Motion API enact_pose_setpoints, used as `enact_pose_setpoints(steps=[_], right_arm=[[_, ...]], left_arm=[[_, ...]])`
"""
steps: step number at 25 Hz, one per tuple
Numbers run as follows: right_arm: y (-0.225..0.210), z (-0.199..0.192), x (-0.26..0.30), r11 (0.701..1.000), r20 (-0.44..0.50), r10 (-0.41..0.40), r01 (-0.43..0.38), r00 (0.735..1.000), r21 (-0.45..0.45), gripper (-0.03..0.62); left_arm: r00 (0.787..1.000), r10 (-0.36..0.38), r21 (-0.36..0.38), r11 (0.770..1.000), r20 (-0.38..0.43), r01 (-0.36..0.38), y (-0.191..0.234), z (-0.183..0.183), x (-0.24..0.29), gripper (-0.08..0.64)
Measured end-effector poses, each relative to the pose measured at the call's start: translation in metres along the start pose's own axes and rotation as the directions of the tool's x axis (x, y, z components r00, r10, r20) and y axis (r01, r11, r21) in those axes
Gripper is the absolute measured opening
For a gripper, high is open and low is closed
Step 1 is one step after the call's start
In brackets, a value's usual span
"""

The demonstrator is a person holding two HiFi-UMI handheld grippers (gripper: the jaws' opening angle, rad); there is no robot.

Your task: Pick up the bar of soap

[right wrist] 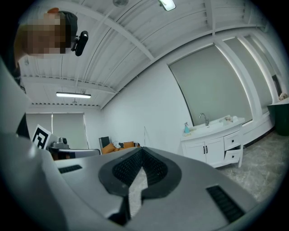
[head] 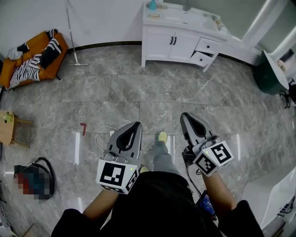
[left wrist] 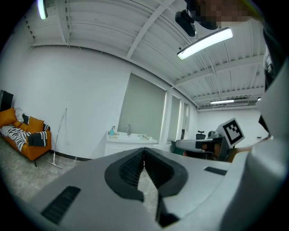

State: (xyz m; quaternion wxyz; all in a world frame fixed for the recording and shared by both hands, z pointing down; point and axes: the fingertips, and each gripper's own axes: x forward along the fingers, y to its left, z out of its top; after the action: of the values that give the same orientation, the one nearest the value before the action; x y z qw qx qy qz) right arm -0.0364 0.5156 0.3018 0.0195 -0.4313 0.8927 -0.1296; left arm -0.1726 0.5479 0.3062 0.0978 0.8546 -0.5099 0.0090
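A white vanity [head: 178, 39] with a sink stands across the room, far from both grippers. On its counter lies a small pale piece [head: 154, 16] that may be the bar of soap, next to a teal bottle [head: 152, 5]; it is too small to be sure. My left gripper [head: 137, 124] is held at waist height, jaws shut on nothing. My right gripper [head: 184, 115] is beside it, also shut and empty. The left gripper view shows its closed tips [left wrist: 144, 149] and the vanity [left wrist: 128, 142] beyond. The right gripper view shows closed tips [right wrist: 142, 149] and the vanity [right wrist: 216, 140].
Grey marble floor lies between me and the vanity, whose right-hand drawers [head: 203, 58] stand open. An orange sofa [head: 32, 58] and a mop [head: 71, 32] are at far left, a wooden stool [head: 7, 127] and a bag [head: 34, 178] at near left, a dark green bin [head: 268, 74] at right.
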Motion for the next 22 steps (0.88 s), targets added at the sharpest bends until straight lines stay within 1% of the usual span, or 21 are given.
enact_pose_setpoints(steps=[9,13,22], right_arm=[[-0.055,0.012,0.034,1.0,-0.007,-0.01,0.01,1.0,0.008,0.005],[-0.076,0.018,0.055,1.0,-0.023,-0.009,0.01,1.0,0.01,0.005],[-0.113,0.015,0.101,0.999,-0.086,0.021,-0.018,0.996,0.03,0.005]], left_arm=[[1.0,-0.013,0.012,1.0,-0.001,0.013,0.007,0.009,0.063,0.011],[1.0,-0.006,0.006,1.0,-0.006,0.006,0.018,0.015,0.089,0.011],[0.998,0.024,-0.028,0.999,-0.051,-0.026,0.044,0.011,0.14,0.011]])
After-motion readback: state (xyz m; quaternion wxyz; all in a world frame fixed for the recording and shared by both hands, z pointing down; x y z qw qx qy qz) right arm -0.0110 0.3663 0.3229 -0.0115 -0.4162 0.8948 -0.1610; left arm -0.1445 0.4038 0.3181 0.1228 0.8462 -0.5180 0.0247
